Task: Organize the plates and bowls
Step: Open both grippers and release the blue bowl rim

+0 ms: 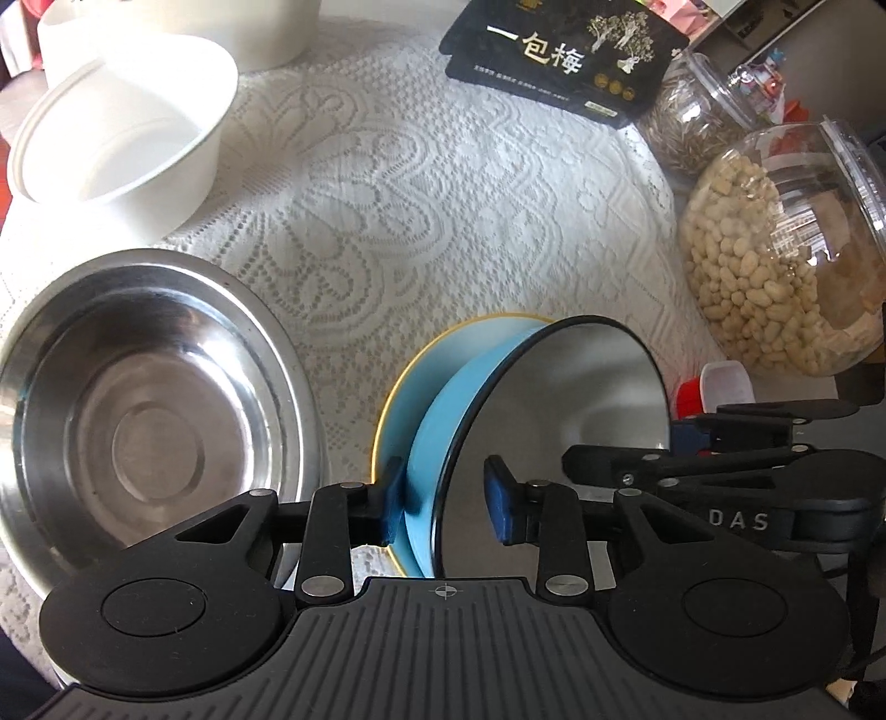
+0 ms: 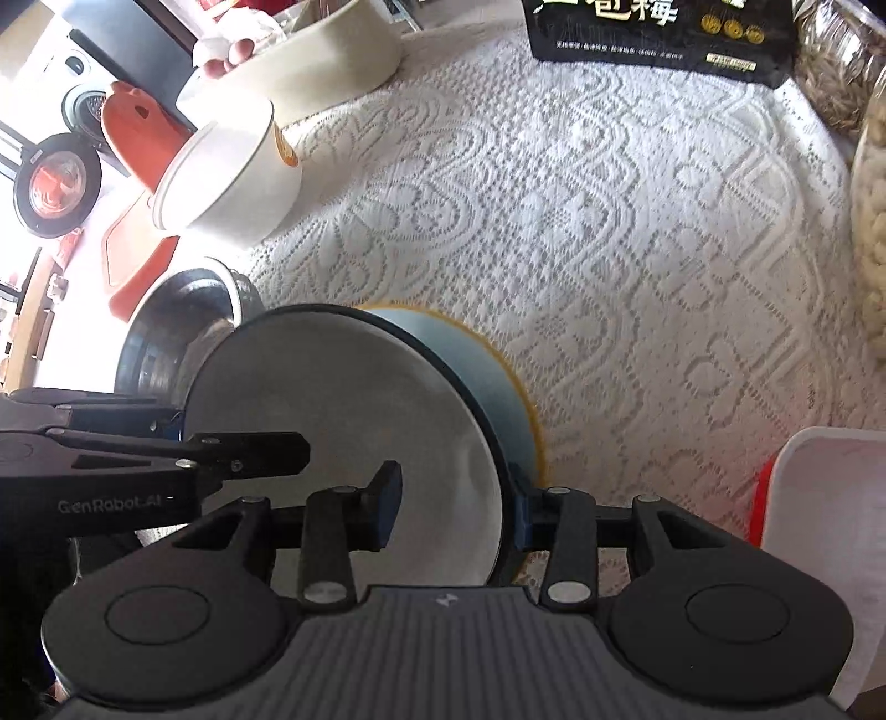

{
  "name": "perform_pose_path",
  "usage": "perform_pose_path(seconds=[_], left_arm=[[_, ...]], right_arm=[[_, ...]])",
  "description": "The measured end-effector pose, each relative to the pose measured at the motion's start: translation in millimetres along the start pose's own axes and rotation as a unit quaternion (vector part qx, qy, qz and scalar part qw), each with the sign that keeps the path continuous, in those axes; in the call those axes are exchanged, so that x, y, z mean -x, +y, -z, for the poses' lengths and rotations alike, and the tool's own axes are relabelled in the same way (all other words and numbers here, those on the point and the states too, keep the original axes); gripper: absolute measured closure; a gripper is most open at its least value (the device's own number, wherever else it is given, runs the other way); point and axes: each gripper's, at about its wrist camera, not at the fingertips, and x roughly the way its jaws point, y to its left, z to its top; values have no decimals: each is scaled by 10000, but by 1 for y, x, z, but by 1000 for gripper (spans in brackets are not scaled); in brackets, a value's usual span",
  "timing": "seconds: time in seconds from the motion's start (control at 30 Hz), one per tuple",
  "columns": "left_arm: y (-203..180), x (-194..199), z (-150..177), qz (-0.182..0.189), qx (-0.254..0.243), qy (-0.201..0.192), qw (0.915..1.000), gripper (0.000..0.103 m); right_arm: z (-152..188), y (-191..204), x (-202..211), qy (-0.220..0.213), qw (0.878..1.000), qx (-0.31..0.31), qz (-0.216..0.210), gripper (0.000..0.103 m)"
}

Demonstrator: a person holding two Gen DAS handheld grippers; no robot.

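Note:
A light blue bowl with a grey inside (image 1: 565, 410) is held tilted above a blue plate with a yellow rim (image 1: 404, 399). My left gripper (image 1: 446, 501) straddles the bowl's left rim with its pads apart, not pinching it. My right gripper (image 2: 454, 507) straddles the bowl's right rim (image 2: 354, 421), one pad inside and one outside; its grip is unclear. A steel bowl (image 1: 149, 399) sits at the left. A white bowl (image 1: 127, 138) stands behind it, with a larger white bowl (image 1: 183, 33) further back.
A white lace cloth (image 1: 443, 221) covers the table. A black snack bag (image 1: 565, 55) lies at the back. A jar of seeds (image 1: 692, 122) and a jar of peanuts (image 1: 775, 255) stand at the right. A white and red container (image 2: 819, 526) is near right.

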Motion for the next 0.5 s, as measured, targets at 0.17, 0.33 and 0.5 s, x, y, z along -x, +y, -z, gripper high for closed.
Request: perform_pose_path(seconds=[0.17,0.33,0.5], left_arm=[[1,3,2,-23,2,-10,10000,74],[3,10,3,-51,-8,-92,9999,75],[3,29,2,-23,-42,-368,9993,78]], right_arm=[[2,1,5,-75,9999,83,65,62],[1,1,9,-151,9998,112,88,62],[0,6,22,-427,9985,300,164,58]])
